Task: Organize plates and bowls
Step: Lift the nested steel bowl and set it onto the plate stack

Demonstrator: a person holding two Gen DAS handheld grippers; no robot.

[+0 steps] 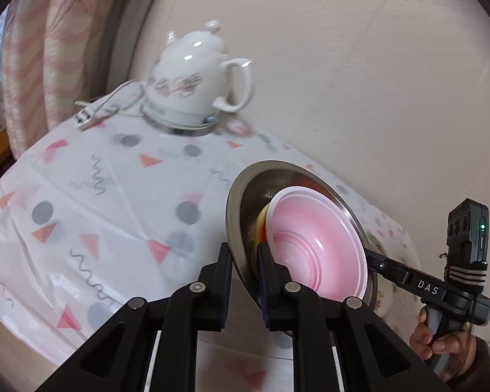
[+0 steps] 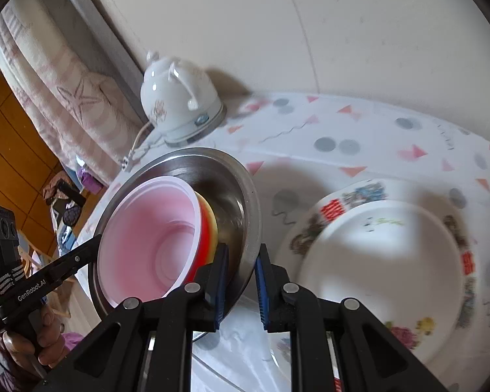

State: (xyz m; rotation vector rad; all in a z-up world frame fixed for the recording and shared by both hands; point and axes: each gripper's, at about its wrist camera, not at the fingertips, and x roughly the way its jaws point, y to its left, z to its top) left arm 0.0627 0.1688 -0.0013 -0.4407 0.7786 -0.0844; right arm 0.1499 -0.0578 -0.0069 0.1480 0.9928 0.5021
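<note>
Landmark: steel bowl [image 1: 245, 202], tilted steeply and lifted off the patterned tablecloth [image 1: 81, 196]. Well left of it and further back, a white kettle [image 1: 196, 81] on its base, blurred. Left gripper [image 1: 245, 261] is clamped on the steel bowl's near rim, one finger each side. Nested inside: a pink bowl [image 1: 313, 241], with yellow and red rims [image 2: 209, 225] behind it, mostly hidden. Right gripper [image 2: 241, 264] is pinching the opposite rim. To the right of the steel bowl, stacked floral plates [image 2: 392, 261] lie blurred, partly cut off.
</note>
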